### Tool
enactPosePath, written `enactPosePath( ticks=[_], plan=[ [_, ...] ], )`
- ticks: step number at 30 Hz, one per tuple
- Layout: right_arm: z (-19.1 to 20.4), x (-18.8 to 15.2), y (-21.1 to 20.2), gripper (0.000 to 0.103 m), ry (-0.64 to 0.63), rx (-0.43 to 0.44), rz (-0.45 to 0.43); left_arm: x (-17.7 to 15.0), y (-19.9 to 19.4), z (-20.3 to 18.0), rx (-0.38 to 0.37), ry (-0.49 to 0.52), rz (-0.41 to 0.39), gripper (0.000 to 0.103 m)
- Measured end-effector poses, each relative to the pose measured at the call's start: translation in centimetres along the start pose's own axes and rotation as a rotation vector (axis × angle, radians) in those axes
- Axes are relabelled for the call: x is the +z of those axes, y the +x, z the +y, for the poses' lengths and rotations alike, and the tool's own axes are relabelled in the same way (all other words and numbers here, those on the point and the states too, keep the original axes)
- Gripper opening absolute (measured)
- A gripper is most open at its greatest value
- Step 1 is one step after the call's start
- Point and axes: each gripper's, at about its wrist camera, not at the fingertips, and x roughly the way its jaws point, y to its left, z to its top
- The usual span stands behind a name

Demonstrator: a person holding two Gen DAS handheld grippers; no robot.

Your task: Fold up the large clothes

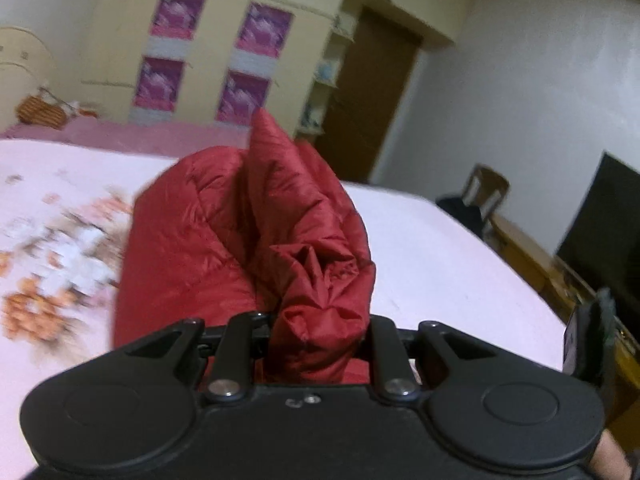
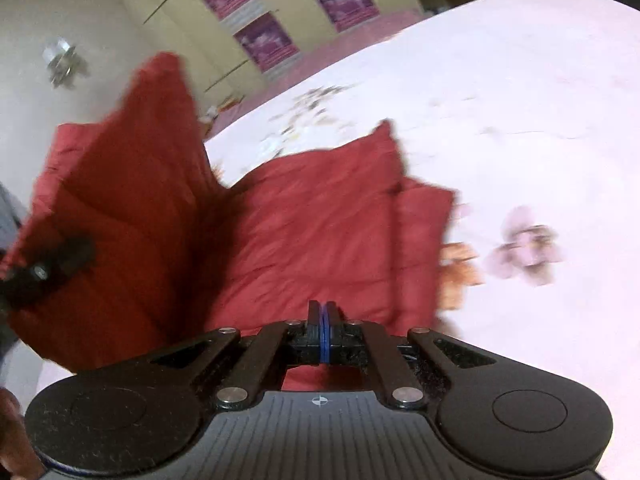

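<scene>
Two tongs work over the bed (image 1: 440,248). One, the left gripper (image 1: 318,334), squeezes a bunched part of the red puffy jacket (image 2: 312,232), lifting it off the bed. That lump blocks its view. Beside it, the right gripper (image 2: 324,320) is pinched tight, nothing seen inside. Behind the bed stands a cream wardrobe (image 1: 216,40) and a chair (image 1: 486,192).

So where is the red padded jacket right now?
The red padded jacket lies partly on the floral bedsheet; the left gripper lifts a bunched fold of it, which fills the left wrist view's centre.
</scene>
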Motion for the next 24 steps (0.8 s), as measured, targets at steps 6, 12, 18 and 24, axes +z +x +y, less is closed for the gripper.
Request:
enactPosePath(
  ticks=[6,12,18,24],
  plan=[
    [-4.0,1.9,-2.0,0.001,0.11,0.028,-0.023,-2.7,5.4,-2.2,-0.005,0.032,0.161,0.019],
    [-4.7,3.2,-3.0,0.002,0.122,0.052,-0.049,-3.0,5.9,-2.3,-0.077,0.065,0.251,0.067],
    [-2.0,5.4,-1.9,0.004,0.057,0.112,-0.066,-0.7,0.0,0.7,-0.222,-0.029,0.146,0.051],
    [-0.3,6.8,-1.3,0.095,-0.012,0.142,-0.149,2.4,0.1,10.6,0.023,-0.109,0.043,0.049]
  ],
)
